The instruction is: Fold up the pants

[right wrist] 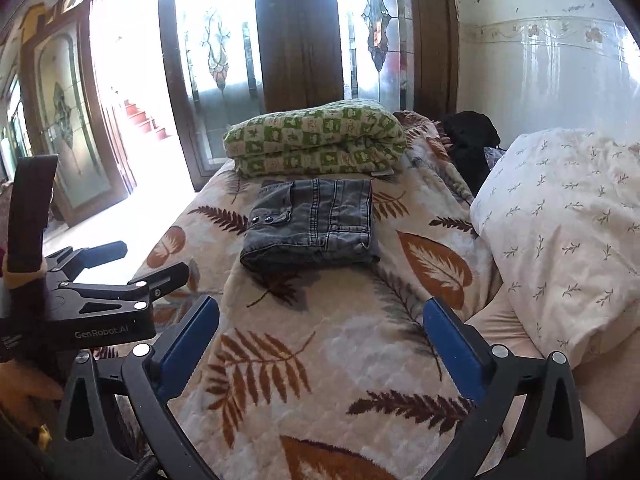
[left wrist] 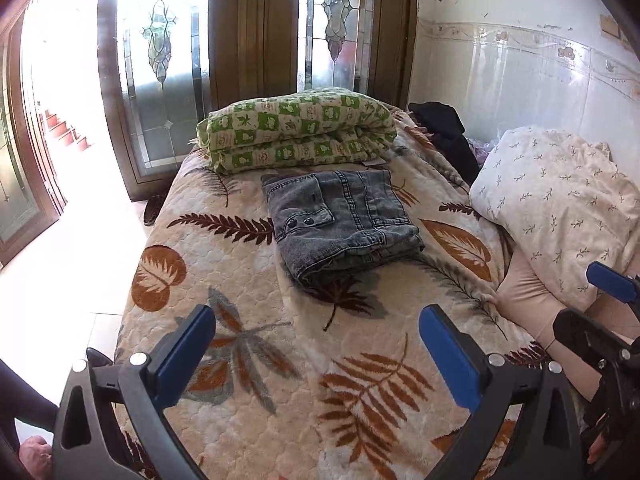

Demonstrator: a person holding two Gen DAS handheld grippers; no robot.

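Grey denim pants (left wrist: 340,220) lie folded into a compact rectangle on the leaf-patterned bed cover (left wrist: 280,360), toward the far half of the bed; they also show in the right wrist view (right wrist: 310,226). My left gripper (left wrist: 318,322) is open and empty, held above the near part of the bed, well short of the pants. My right gripper (right wrist: 320,312) is open and empty, also near the bed's front. The right gripper shows at the right edge of the left wrist view (left wrist: 608,320); the left gripper shows at the left of the right wrist view (right wrist: 120,268).
A folded green-checked quilt (left wrist: 296,132) lies just behind the pants. A white floral pillow (left wrist: 560,208) sits at the right. Dark clothing (left wrist: 444,128) lies at the far right corner by the tiled wall. Glass doors stand behind the bed; floor lies to the left.
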